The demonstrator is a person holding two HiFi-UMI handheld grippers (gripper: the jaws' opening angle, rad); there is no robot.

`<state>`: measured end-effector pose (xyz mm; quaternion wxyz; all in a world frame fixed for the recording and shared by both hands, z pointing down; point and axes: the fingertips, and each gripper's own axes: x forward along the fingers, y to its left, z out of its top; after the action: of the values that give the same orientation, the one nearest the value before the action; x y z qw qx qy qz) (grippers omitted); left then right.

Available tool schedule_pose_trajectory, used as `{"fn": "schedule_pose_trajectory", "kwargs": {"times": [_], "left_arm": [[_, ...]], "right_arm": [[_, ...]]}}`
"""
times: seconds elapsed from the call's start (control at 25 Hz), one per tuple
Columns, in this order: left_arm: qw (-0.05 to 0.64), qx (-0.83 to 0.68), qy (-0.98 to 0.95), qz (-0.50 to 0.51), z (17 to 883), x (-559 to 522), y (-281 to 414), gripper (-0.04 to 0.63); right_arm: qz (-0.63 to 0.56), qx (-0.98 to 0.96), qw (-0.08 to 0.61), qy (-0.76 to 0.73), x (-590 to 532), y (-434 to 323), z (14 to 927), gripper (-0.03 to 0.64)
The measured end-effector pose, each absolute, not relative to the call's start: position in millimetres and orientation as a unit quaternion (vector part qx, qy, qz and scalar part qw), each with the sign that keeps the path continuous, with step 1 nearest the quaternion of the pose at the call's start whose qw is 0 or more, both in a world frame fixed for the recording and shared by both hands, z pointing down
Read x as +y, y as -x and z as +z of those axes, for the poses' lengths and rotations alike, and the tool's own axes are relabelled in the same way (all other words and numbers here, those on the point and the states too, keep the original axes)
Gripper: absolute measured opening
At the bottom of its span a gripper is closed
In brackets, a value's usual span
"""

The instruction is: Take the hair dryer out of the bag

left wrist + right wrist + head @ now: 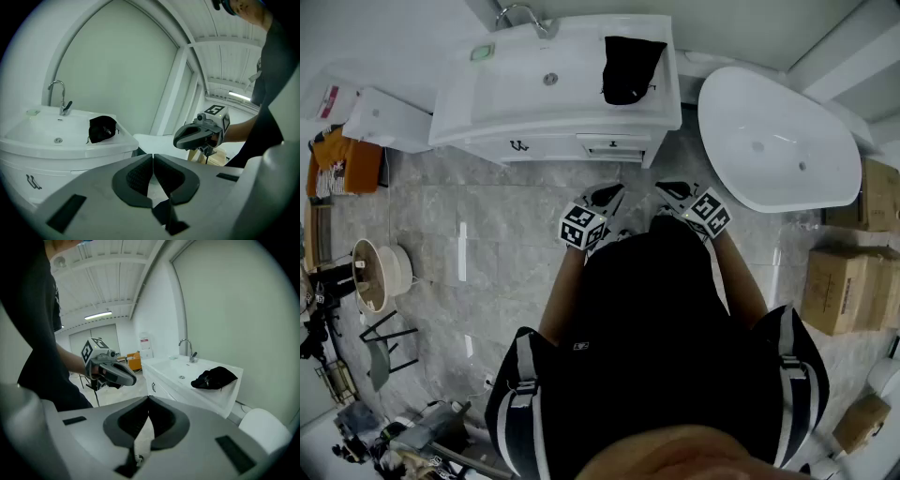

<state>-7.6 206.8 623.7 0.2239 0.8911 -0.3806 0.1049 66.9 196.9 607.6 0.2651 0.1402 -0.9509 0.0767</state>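
A black cloth bag (630, 67) lies on the right end of the white washbasin counter (558, 117); it also shows as the bag (101, 128) and the bag (214, 378). No hair dryer is visible. My left gripper (607, 199) and right gripper (672, 192) are held side by side in front of the cabinet, well short of the bag. Both are shut with nothing between the jaws, as seen at the left gripper (153, 161) and the right gripper (148, 404). Each gripper view shows the other gripper in the air.
A chrome tap (521, 13) stands at the back of the basin. A white bathtub (773, 145) sits to the right, with cardboard boxes (844, 286) beyond it. A stool and clutter (380, 277) stand at the left on the grey tiled floor.
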Motion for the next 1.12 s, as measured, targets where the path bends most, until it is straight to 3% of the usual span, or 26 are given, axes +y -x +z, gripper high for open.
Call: {"fn": "schedule_pose_trajectory", "kwargs": {"times": [1.12], "left_arm": [[0.245,-0.350,-0.896,0.124,619,170,0,0.020]], "right_arm": [[0.111,-0.947,0.269,-0.136,154,-70,633,0.058]]}}
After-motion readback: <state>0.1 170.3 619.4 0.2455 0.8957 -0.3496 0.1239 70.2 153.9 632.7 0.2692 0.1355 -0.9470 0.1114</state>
